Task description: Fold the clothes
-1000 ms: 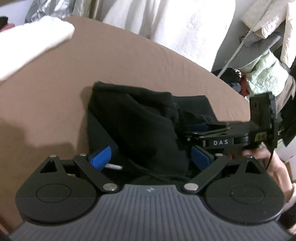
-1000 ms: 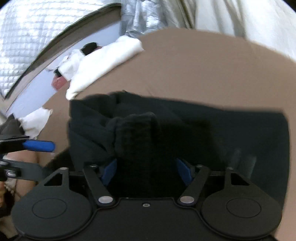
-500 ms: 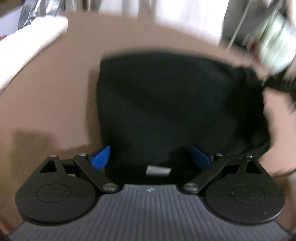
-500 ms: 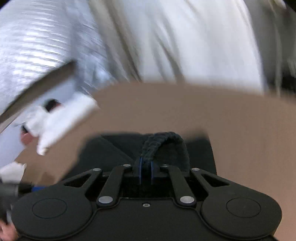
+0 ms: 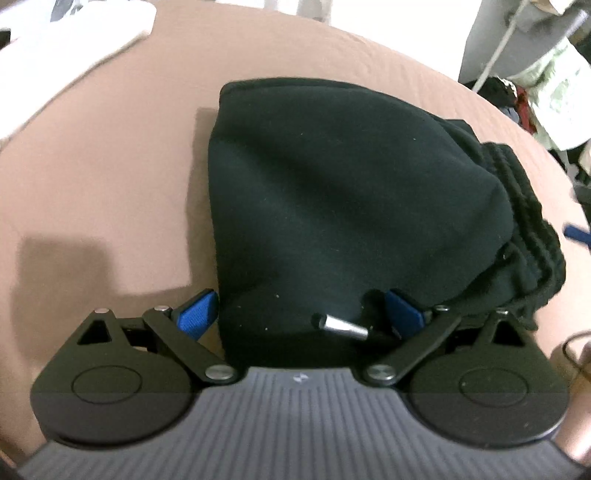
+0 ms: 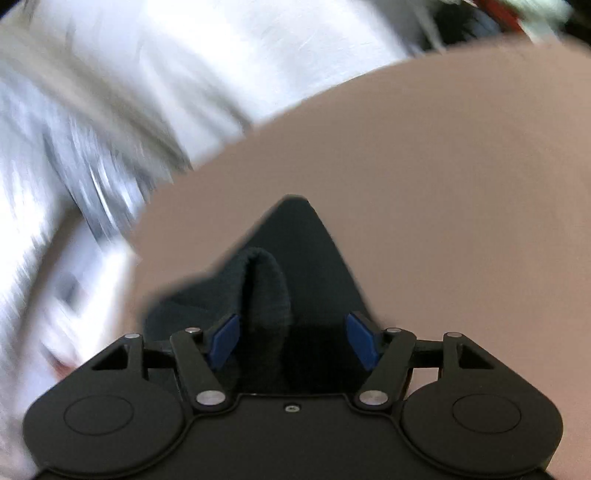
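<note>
A black garment (image 5: 351,192) lies folded in a bundle on the brown surface (image 5: 103,155), its ribbed waistband (image 5: 532,225) at the right and a metal-tipped drawstring (image 5: 343,325) near its front edge. My left gripper (image 5: 299,310) is open, its blue pads on either side of the garment's near edge. In the right wrist view, my right gripper (image 6: 291,339) is open with a ribbed fold of the garment (image 6: 266,295) standing between the pads, close to the left pad. A blue tip of the right gripper (image 5: 576,234) shows at the far right of the left wrist view.
White folded cloth (image 5: 74,26) lies at the far left of the brown surface. Piled clothes and a pale quilted jacket (image 5: 554,85) stand beyond the right edge. White fabric (image 6: 147,74) hangs behind the surface, blurred in the right wrist view.
My right gripper, shut on the ribbed fold half a second ago, has opened. The garment was drawn over into a smoother bundle. My left gripper stayed open.
</note>
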The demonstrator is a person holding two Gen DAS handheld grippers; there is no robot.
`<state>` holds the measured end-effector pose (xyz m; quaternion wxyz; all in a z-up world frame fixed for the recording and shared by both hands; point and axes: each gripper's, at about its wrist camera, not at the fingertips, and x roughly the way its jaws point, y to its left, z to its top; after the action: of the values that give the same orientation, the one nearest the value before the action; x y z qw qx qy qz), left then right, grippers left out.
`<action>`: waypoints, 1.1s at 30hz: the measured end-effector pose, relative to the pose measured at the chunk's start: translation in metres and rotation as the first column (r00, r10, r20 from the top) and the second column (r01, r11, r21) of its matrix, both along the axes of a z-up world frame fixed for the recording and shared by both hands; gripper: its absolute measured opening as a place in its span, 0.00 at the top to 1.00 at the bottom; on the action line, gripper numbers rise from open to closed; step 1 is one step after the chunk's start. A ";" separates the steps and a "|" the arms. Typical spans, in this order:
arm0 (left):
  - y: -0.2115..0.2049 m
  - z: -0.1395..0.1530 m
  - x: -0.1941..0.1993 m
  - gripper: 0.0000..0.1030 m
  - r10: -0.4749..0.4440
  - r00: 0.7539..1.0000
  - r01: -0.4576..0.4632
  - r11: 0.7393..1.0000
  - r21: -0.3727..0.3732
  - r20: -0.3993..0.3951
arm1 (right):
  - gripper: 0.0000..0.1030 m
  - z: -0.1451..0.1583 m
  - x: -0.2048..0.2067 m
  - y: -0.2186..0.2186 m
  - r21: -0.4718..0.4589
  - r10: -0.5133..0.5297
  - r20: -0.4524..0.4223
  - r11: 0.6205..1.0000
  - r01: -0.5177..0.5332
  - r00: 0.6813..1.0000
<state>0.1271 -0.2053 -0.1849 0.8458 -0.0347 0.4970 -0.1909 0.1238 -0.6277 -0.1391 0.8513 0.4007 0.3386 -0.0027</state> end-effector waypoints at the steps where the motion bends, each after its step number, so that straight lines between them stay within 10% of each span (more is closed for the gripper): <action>1: 0.000 -0.001 0.003 0.05 0.007 1.000 -0.007 1.000 -0.010 -0.012 | 0.32 -0.003 -0.010 0.005 0.031 -0.007 0.031 1.000 0.006 0.999; 6: 0.001 0.014 0.002 0.05 -0.025 0.998 0.023 0.999 0.028 0.058 | 0.31 -0.017 -0.042 0.032 0.121 0.015 0.094 0.992 -0.027 0.995; 10: 0.007 0.023 -0.001 0.03 0.055 0.988 -0.082 0.980 0.181 0.147 | 0.30 -0.043 -0.027 0.048 0.188 0.095 -0.079 0.979 -0.079 0.992; 13: 0.028 0.030 0.001 0.02 0.197 0.967 -0.216 0.970 0.114 0.160 | 0.30 -0.051 -0.020 0.056 0.224 0.165 -0.130 0.966 -0.133 0.978; 25: 0.039 0.017 0.005 0.03 0.256 0.956 -0.259 0.966 0.004 0.144 | 0.09 -0.060 0.014 0.077 0.098 0.127 -0.098 0.988 -0.118 0.987; 30: 0.057 0.015 0.005 0.03 0.282 0.947 -0.284 0.959 -0.008 0.152 | 0.48 -0.036 0.002 0.100 -0.127 0.096 -0.007 0.987 -0.096 0.995; 33: 0.068 0.016 0.003 0.05 0.308 0.944 -0.305 0.952 -0.042 0.121 | 0.63 0.017 -0.015 0.136 -0.443 0.143 0.093 0.892 -0.088 0.985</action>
<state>0.1298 -0.1375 -0.1688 0.8945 -0.1088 0.4288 -0.0646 0.1083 -0.4920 -0.1221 0.9374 0.1779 0.2994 -0.0034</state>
